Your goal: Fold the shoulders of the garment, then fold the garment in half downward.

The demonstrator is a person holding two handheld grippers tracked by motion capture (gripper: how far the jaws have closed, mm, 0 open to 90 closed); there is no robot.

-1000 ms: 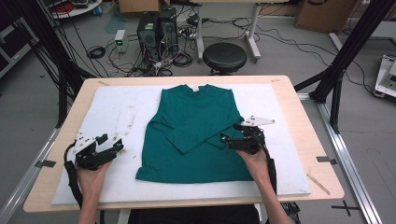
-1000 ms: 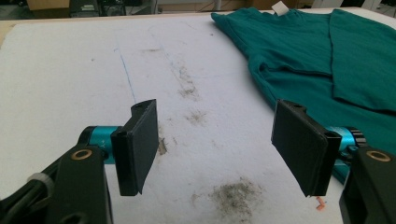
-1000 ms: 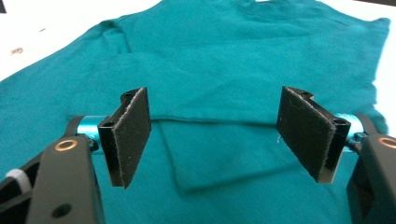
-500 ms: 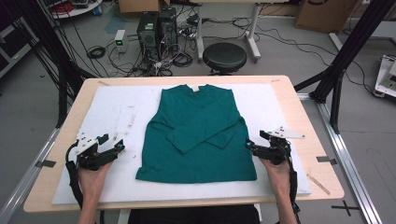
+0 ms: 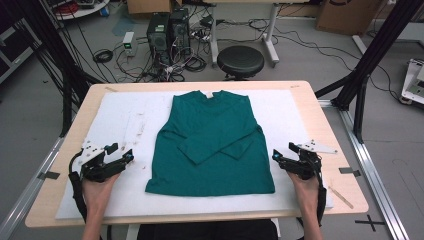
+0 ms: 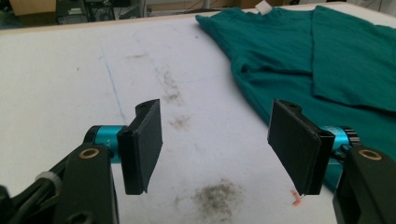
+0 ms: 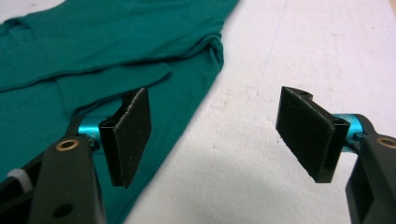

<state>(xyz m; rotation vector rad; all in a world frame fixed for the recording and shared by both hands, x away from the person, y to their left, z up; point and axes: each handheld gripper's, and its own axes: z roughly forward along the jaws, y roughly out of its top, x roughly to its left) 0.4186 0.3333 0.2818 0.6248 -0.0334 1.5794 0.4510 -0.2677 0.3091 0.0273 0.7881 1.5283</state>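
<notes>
a wooden table (image 5: 327,130) topped with a stained white mat (image 5: 115,120) stands on a grey floor (image 5: 310,60). behind it are a round black stool (image 5: 240,61), two computer towers (image 5: 167,30) amid tangled cables (image 5: 107,54), and the legs of a white desk (image 5: 274,35). black frame posts (image 5: 372,55) flank the table, with cardboard boxes (image 5: 342,15) at the back.

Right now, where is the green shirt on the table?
In the high view the shirt lies flat in the middle of the white mat, sleeves folded across it, between the left gripper and the right gripper.
</notes>
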